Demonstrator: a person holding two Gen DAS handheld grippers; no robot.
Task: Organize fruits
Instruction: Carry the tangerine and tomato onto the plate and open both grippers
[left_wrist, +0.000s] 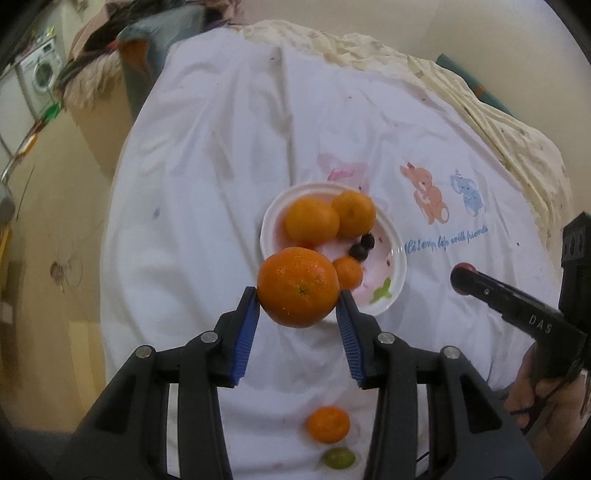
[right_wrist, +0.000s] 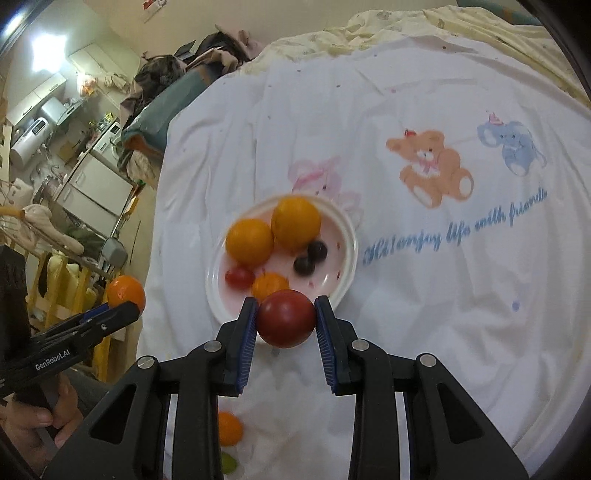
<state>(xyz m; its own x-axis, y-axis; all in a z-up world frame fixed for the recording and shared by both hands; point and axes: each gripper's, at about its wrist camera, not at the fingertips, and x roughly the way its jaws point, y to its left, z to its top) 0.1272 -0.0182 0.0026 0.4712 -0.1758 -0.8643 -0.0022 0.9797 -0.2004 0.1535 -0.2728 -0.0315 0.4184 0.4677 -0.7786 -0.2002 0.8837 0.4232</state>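
On the plate (right_wrist: 347, 266) sit oranges (right_wrist: 249, 242), dark grapes (right_wrist: 303, 265).

Soft, even indoor light filled both views, leaving only faint shadows in the folds of the white sheet (left_wrist: 207, 229). A ceiling lamp (right_wrist: 44, 55) flared at the right wrist view's upper left. Both pictures bowed at the edges with dark corners. The plate (right_wrist: 347, 258) looked slightly smeared.

White wrinkled bed sheet (right_wrist: 424, 314) printed with cartoon bear (right_wrist: 432, 166), blue elephant (right_wrist: 511, 146). Left of sheet: white front-loading washing machine (left_wrist: 40, 72); heaped dark clothes (right_wrist: 166, 74) beyond sheet's far-left corner.
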